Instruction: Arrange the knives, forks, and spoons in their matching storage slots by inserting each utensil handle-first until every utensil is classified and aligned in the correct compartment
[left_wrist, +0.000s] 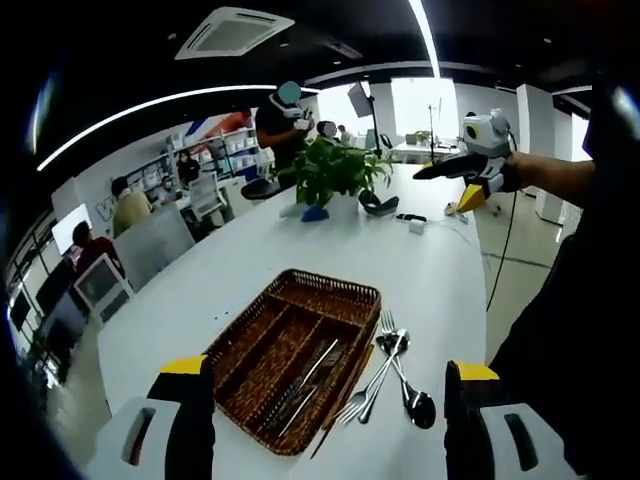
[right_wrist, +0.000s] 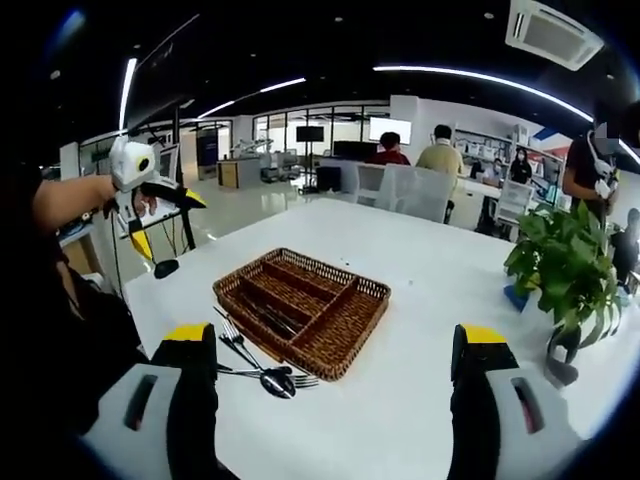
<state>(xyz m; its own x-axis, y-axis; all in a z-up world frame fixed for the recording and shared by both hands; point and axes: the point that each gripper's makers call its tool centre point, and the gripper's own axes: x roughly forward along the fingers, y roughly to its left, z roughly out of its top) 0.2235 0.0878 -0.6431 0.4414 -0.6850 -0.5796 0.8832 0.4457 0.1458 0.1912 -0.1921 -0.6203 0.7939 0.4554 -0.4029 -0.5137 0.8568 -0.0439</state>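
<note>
A brown wicker tray (left_wrist: 330, 295) (right_wrist: 350, 345) with long compartments lies on the white table. Several knives (left_wrist: 305, 385) (right_wrist: 272, 318) lie in one compartment. Forks and spoons (left_wrist: 392, 372) (right_wrist: 255, 368) lie loose on the table just beside the tray. My left gripper (left_wrist: 328, 368) hovers above the tray's near end, jaws wide apart and holding nothing. My right gripper (right_wrist: 336, 335) also stands open and bare, above the table on the tray's other side. Each view catches the other gripper held high in a hand, away from the tray: right gripper (left_wrist: 455, 185), left gripper (right_wrist: 160, 220).
A potted green plant (left_wrist: 335, 170) (right_wrist: 565, 255) stands farther along the table, with small dark items (left_wrist: 378, 203) by it. The table's edge (left_wrist: 478, 300) runs close to the loose utensils. Chairs and several people are beyond the table.
</note>
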